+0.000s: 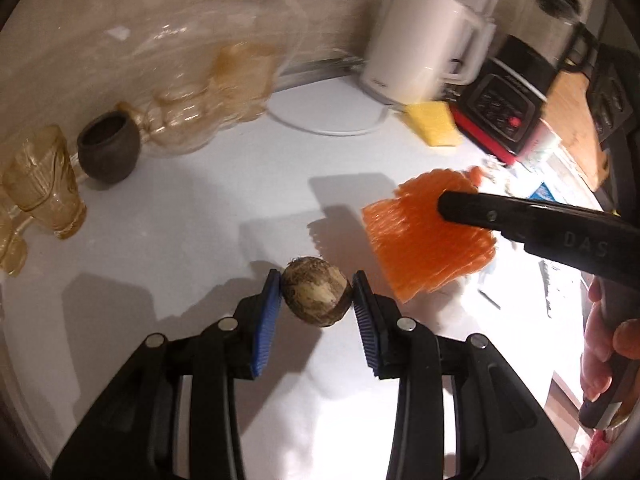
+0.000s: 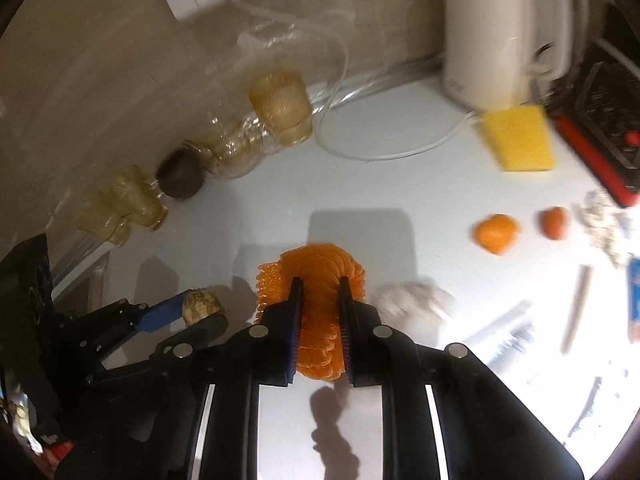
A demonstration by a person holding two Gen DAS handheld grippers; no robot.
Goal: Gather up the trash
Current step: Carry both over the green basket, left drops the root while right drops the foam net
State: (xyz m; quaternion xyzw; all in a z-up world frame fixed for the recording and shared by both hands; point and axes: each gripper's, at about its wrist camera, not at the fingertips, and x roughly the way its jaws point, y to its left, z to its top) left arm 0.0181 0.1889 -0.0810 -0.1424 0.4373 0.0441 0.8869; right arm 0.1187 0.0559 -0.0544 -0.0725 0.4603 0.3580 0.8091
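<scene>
Both grippers (image 1: 316, 294) (image 2: 320, 300) around trash.

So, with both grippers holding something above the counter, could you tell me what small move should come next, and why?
Probably carry both loads off the white counter toward wherever the trash goes; no bin shows here. The left gripper is shut on the brown root piece, the right gripper on the orange mesh, and both cast shadows below.

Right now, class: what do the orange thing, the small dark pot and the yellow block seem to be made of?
Orange thing: probably plastic mesh, glossy and ribbed.
Small dark pot: likely unglazed clay, matt, grey-brown.
Yellow block: apparently sponge foam, dull, soft-edged.
</scene>
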